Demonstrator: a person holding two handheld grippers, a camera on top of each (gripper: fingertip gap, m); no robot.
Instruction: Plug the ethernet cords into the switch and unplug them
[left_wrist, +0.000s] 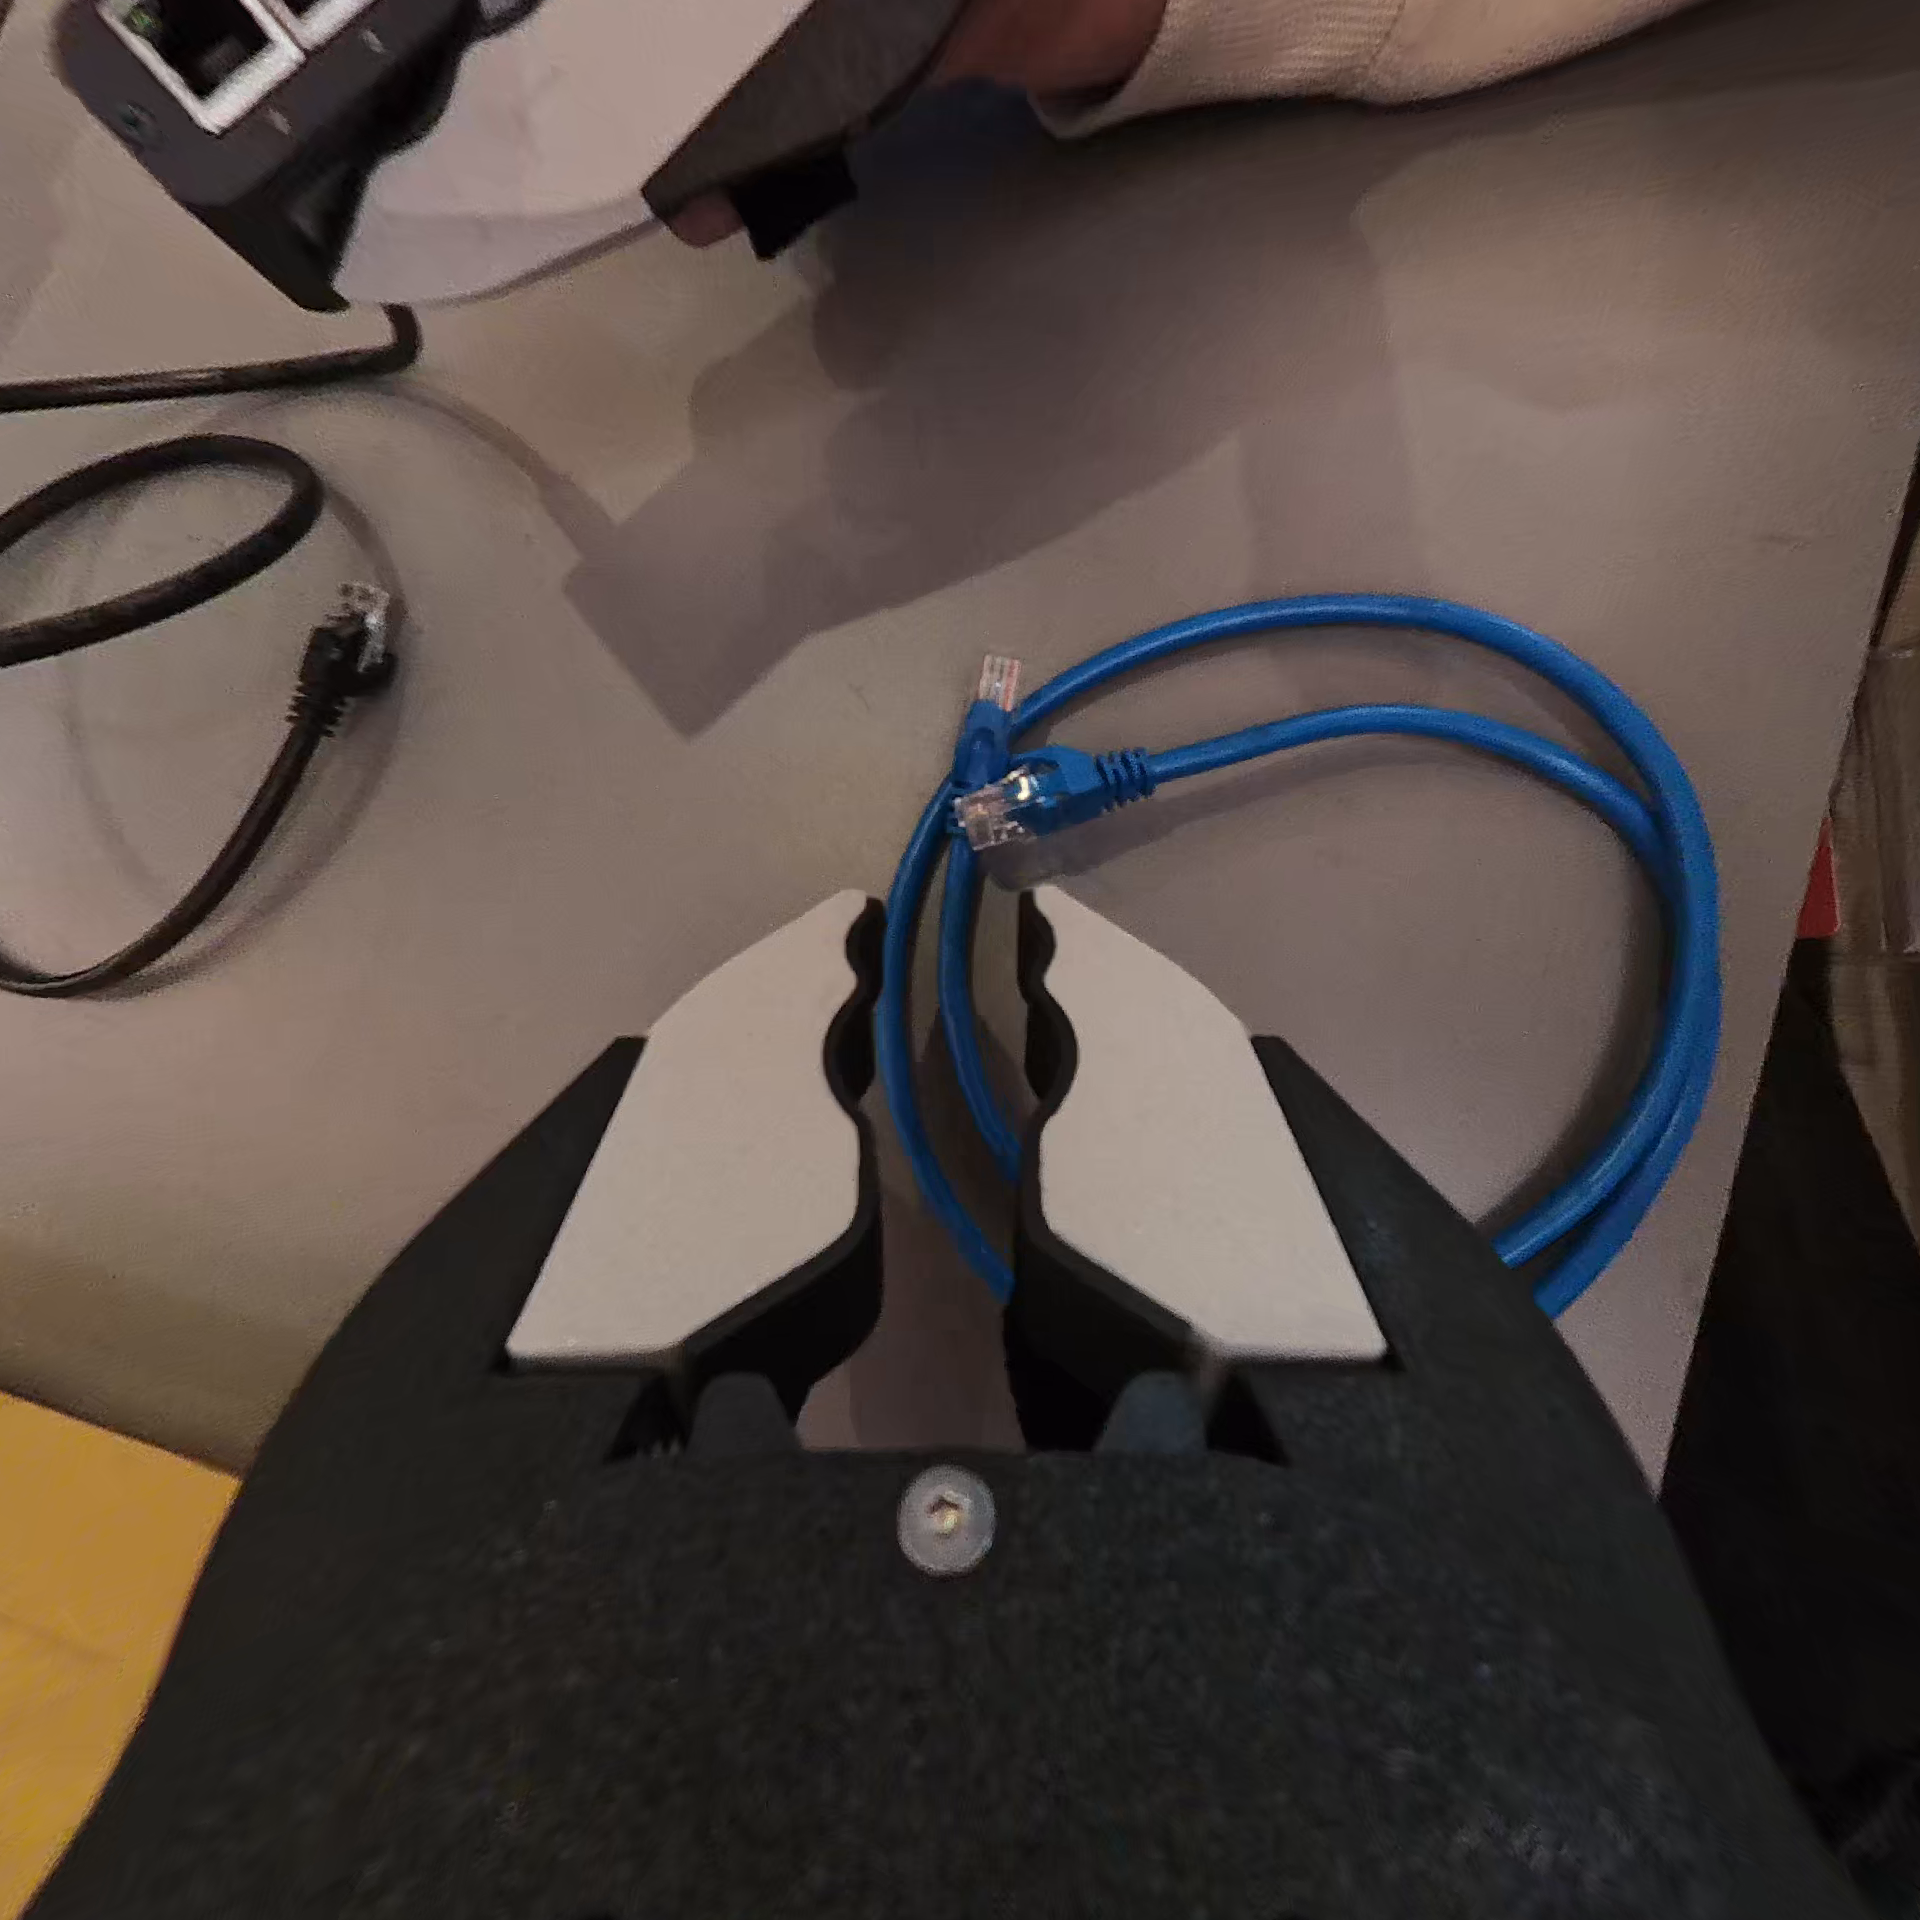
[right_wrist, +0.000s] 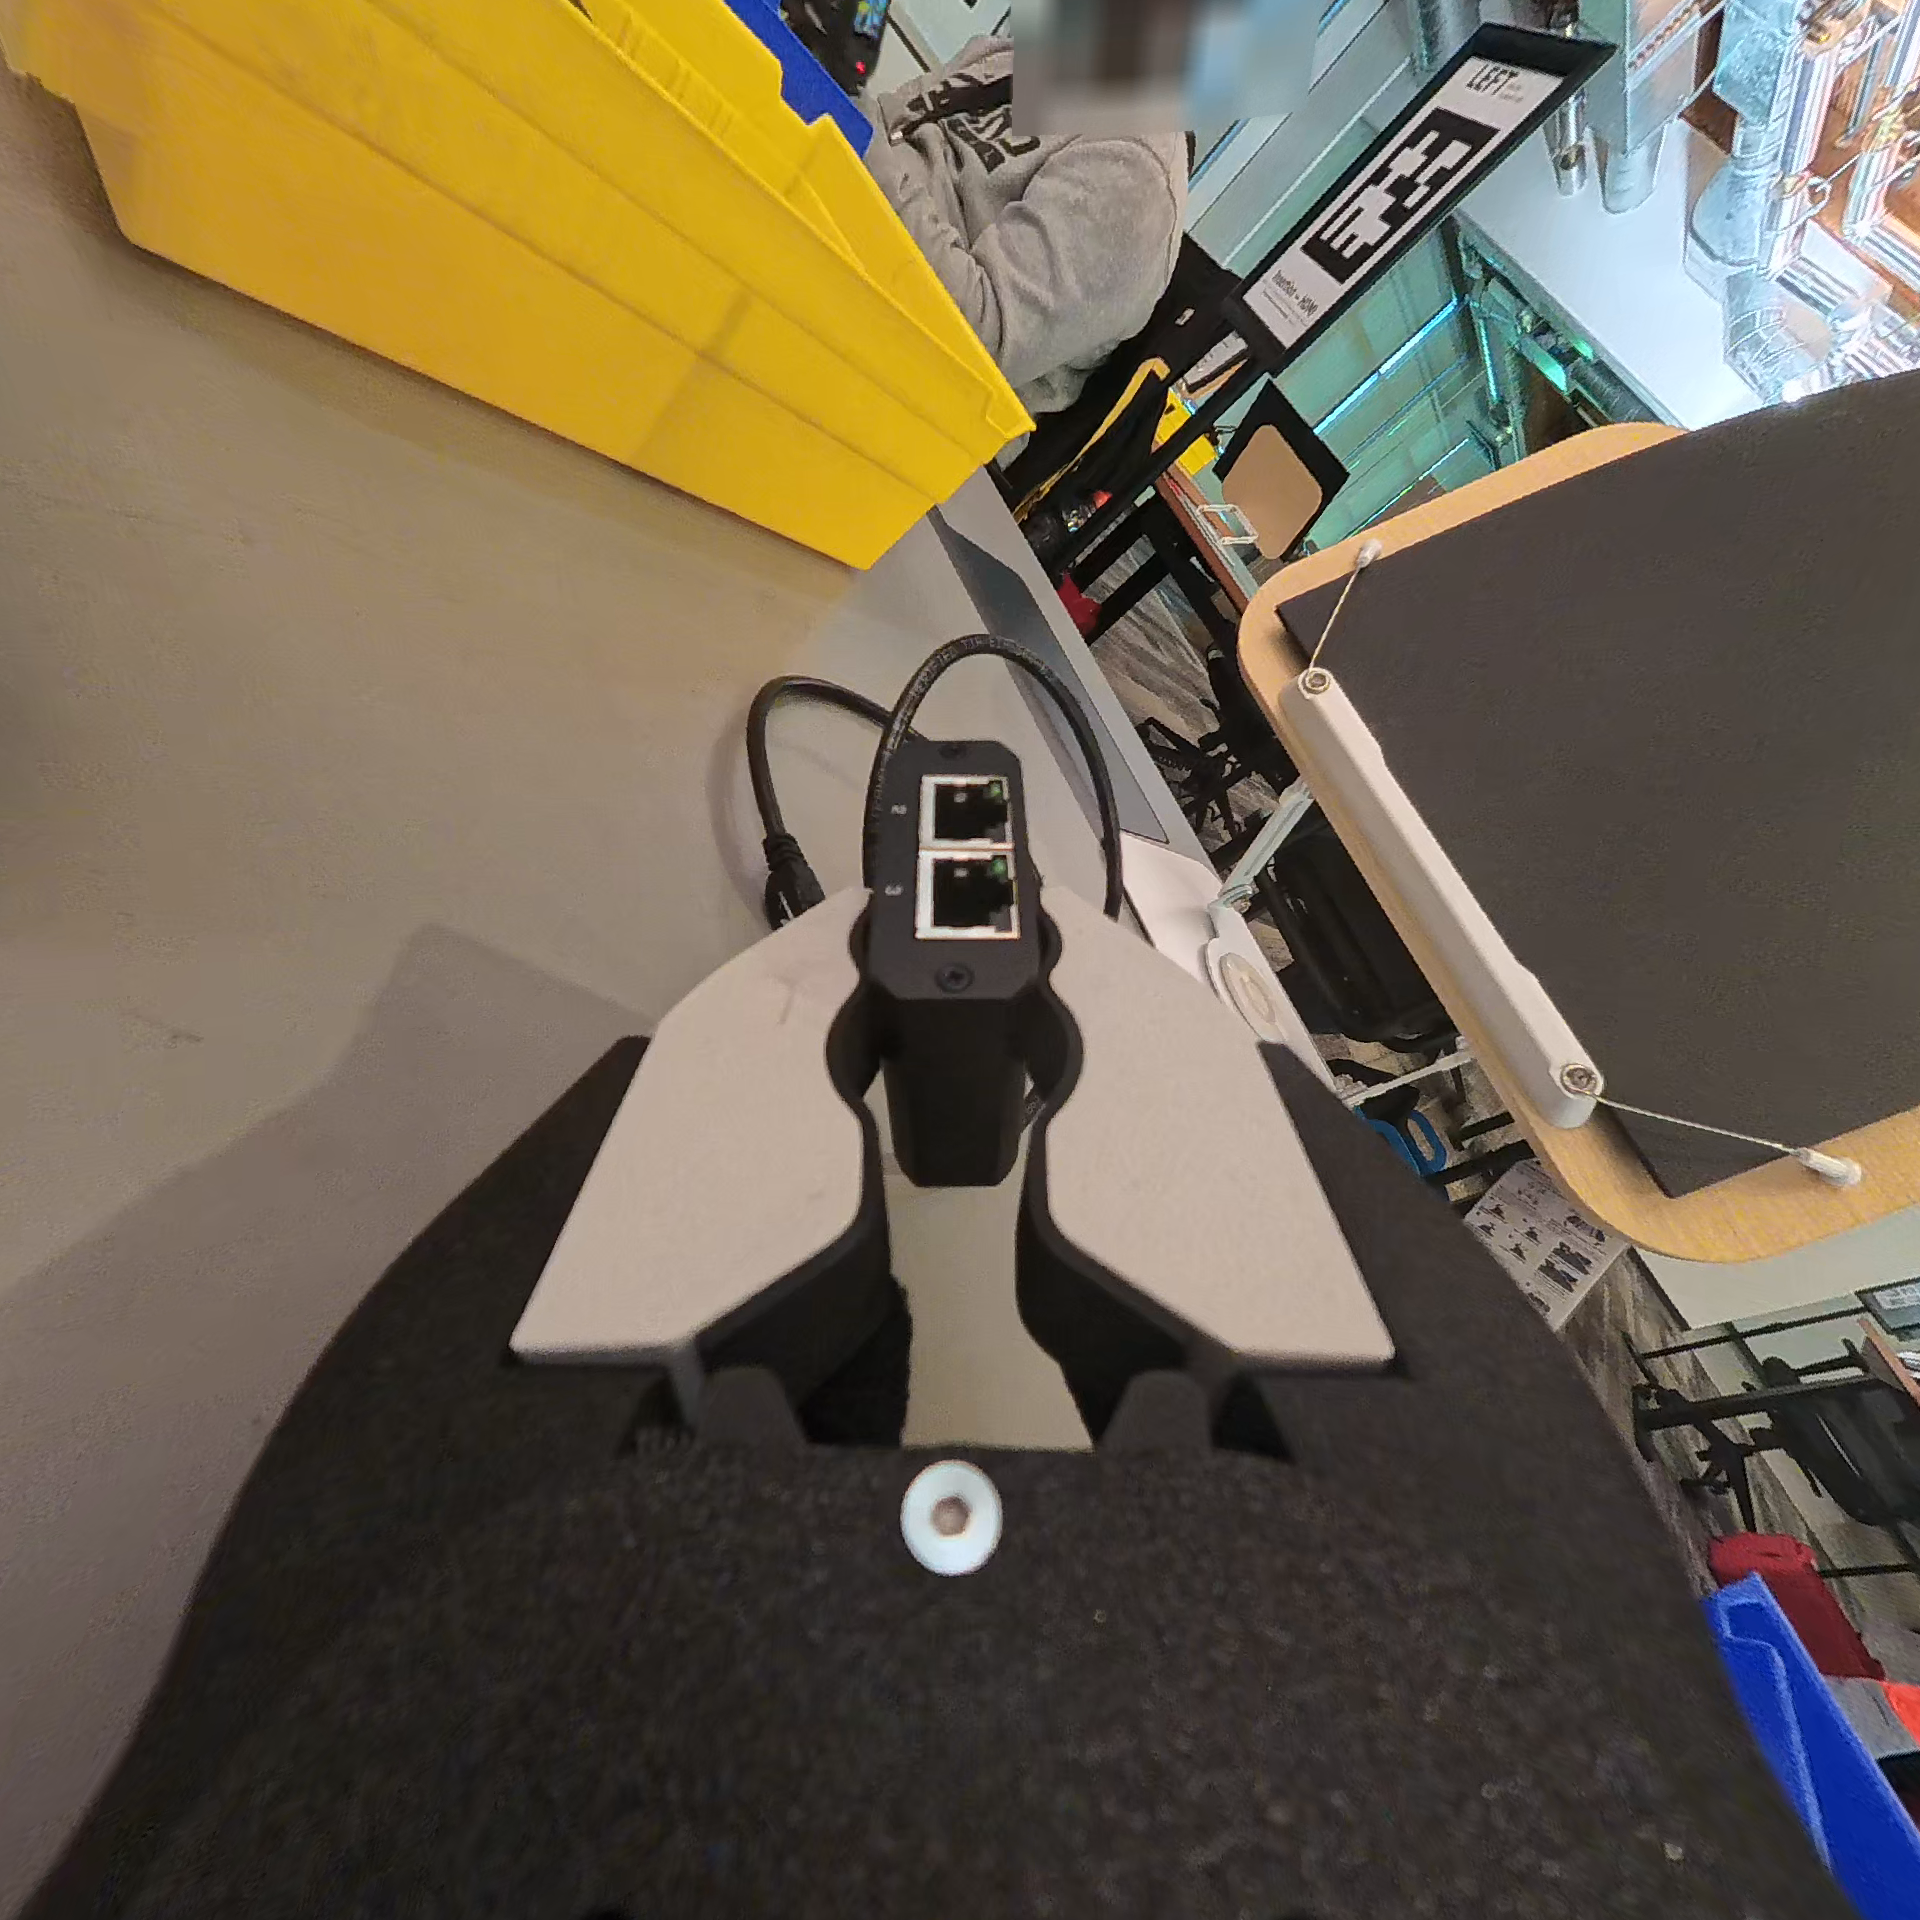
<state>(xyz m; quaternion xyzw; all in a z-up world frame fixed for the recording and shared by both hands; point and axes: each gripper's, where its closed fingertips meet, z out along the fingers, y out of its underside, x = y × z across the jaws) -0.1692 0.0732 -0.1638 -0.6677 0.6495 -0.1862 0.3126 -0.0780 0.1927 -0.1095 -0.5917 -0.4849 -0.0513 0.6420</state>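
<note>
My right gripper is shut on the black switch and holds it above the table. Two empty ports face the camera. The switch also shows at the top left of the left wrist view. A coiled blue ethernet cord lies on the table, both clear plugs just ahead of my left gripper. The left jaws stand a little apart, with two strands of the blue cord running between them. A black ethernet cord plug lies loose at the left.
Yellow bins stand at the back of the grey table. Black cables loop behind the switch. A person's sleeve reaches across the top. The table's edge runs down the right. A yellow surface is at the lower left.
</note>
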